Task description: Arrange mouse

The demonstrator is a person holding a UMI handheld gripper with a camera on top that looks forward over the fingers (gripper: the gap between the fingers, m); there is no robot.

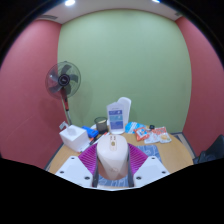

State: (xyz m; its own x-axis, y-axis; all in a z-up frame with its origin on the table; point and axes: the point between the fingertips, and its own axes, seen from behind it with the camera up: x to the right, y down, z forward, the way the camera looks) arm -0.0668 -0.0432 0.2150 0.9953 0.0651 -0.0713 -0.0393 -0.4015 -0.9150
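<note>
Fan: a black standing fan stands against the red wall at the left, behind the table.
White box: a small white box-like thing sits at the table's left edge, below the fan.
Table: a wooden table stretches ahead of the fingers.
Gripper: the gripper points along the table, its purple pads pressed against a pale, rounded thing at either side.
Mouse: the mouse, beige and smooth, is clamped between the two fingers, above the tabletop.
Carton: a white carton with a blue label stands upright just beyond the mouse.
Packets: some flat colourful packets lie to the right of the carton, too small to tell apart.
</note>
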